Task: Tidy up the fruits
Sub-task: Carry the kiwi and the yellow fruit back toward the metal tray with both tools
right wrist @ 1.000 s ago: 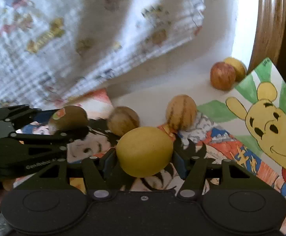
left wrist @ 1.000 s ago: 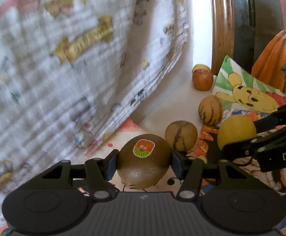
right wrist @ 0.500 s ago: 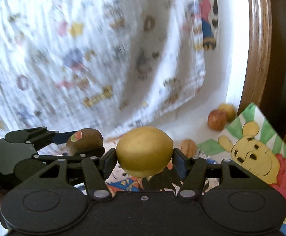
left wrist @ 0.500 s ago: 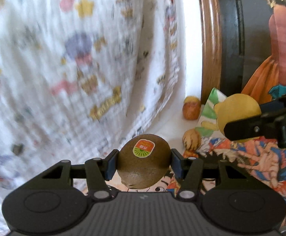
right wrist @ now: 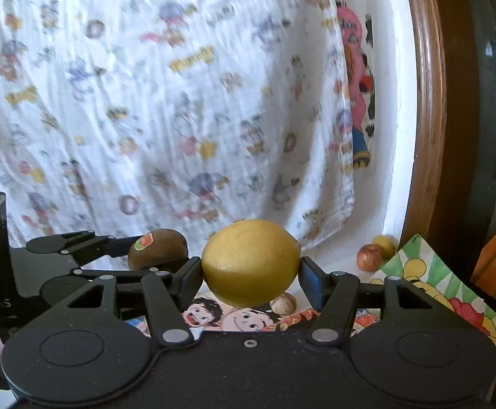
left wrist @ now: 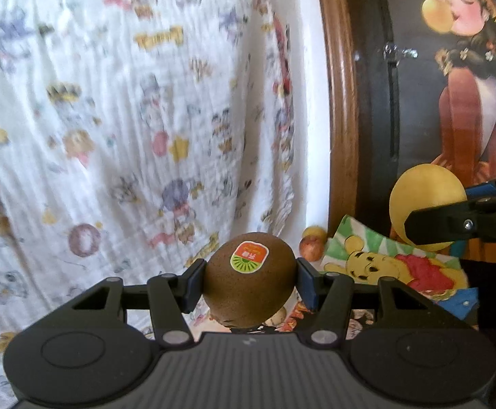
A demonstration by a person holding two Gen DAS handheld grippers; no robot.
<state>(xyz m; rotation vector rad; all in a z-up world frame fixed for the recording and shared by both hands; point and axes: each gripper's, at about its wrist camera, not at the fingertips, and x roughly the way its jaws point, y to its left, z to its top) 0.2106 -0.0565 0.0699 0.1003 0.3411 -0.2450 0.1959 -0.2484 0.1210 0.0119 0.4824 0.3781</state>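
While both hands hold their loads in the air, the left tool (left wrist: 249, 281) pinches a fuzzy brown kiwi with a green-and-orange sticker (left wrist: 249, 281) between its blue-padded fingers (left wrist: 193, 281), spread about as wide as the fruit. Beside it, the right tool (right wrist: 250, 277) grips a smooth yellow lemon (right wrist: 250, 262) the same way, pads pressed against both ends. Below them lie colourful cartoon picture sheets (right wrist: 452, 283). Farther back, a small reddish apple (right wrist: 369, 257) and a small yellow fruit (right wrist: 384, 243) sit touching near a curved wooden frame (right wrist: 428, 109). One tan striped round fruit (right wrist: 283, 303) rests on the sheets under the lemon. White cartoon-printed cloth (right wrist: 163, 102) hangs behind.
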